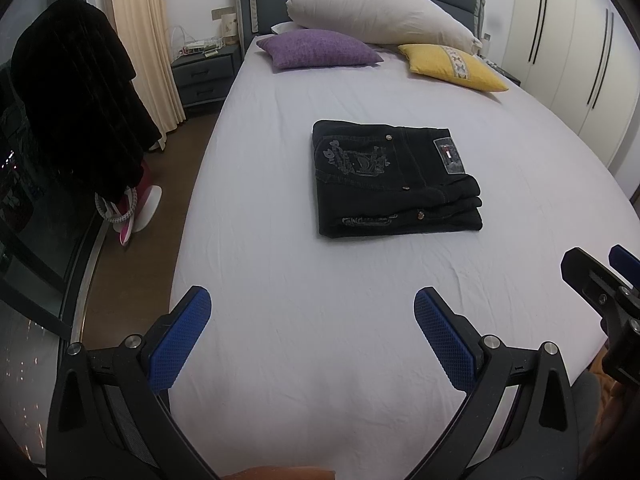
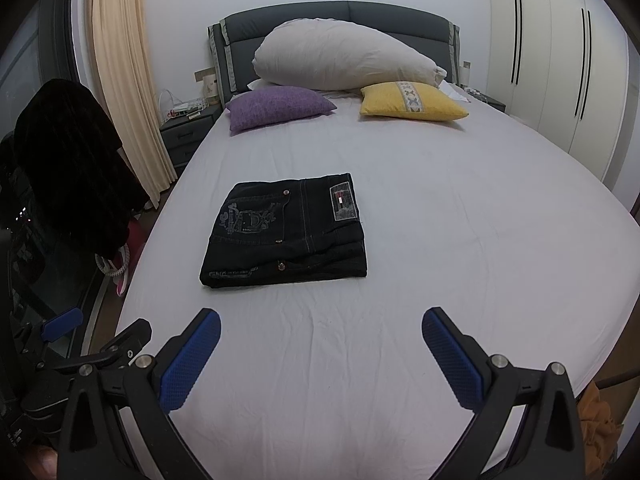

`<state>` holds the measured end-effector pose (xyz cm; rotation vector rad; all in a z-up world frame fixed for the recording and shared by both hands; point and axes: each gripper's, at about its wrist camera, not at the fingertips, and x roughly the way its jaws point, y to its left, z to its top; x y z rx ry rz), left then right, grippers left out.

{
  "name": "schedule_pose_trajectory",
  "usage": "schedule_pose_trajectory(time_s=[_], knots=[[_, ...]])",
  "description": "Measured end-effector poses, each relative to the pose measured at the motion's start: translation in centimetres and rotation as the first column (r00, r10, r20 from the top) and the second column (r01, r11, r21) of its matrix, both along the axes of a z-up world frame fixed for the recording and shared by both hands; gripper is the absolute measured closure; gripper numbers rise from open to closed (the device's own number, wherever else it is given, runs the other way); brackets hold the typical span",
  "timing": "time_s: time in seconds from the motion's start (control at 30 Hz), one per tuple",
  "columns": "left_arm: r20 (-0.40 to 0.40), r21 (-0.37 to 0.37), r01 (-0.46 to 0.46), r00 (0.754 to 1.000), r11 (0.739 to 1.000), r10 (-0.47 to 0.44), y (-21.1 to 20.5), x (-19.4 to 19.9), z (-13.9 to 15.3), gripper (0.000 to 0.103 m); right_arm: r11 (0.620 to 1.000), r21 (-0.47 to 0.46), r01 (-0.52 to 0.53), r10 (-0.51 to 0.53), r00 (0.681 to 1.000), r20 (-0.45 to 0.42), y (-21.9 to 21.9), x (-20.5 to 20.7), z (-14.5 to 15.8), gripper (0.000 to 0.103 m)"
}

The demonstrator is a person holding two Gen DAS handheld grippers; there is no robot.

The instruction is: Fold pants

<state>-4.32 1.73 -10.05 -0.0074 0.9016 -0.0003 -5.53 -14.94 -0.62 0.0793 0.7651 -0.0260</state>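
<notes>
Black pants (image 1: 394, 178), one folded stack, lie mid-bed (image 1: 280, 264); three pillows sit far. My left tongs (image 1: 312, 336) and right tongs (image 2: 321, 354) gape, empty.

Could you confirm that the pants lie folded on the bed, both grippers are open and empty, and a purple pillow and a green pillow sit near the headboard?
One detail is off: the second pillow is yellow, not green, as the right wrist view shows. The rest holds: the pants lie folded on the bed, the left gripper and right gripper are open and empty, and the purple pillow sits near the headboard.

Pants (image 1: 394, 178) lie mid-bed (image 1: 280, 280) — 3 pillows (image 1: 320, 49) behind, nightstand (image 1: 202, 74) left.
</notes>
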Motion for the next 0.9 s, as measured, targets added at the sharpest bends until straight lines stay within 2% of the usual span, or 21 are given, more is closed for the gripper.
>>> schedule_pose_trajectory(time_s=[0.9], knots=[[-0.01,-0.001,0.005,1.0,1.0,-0.005,0.21,0.16,-0.02,0.0,1.0,0.004,-0.006,0.006,1.0,-0.006,-0.59,0.5,0.33,0.0]])
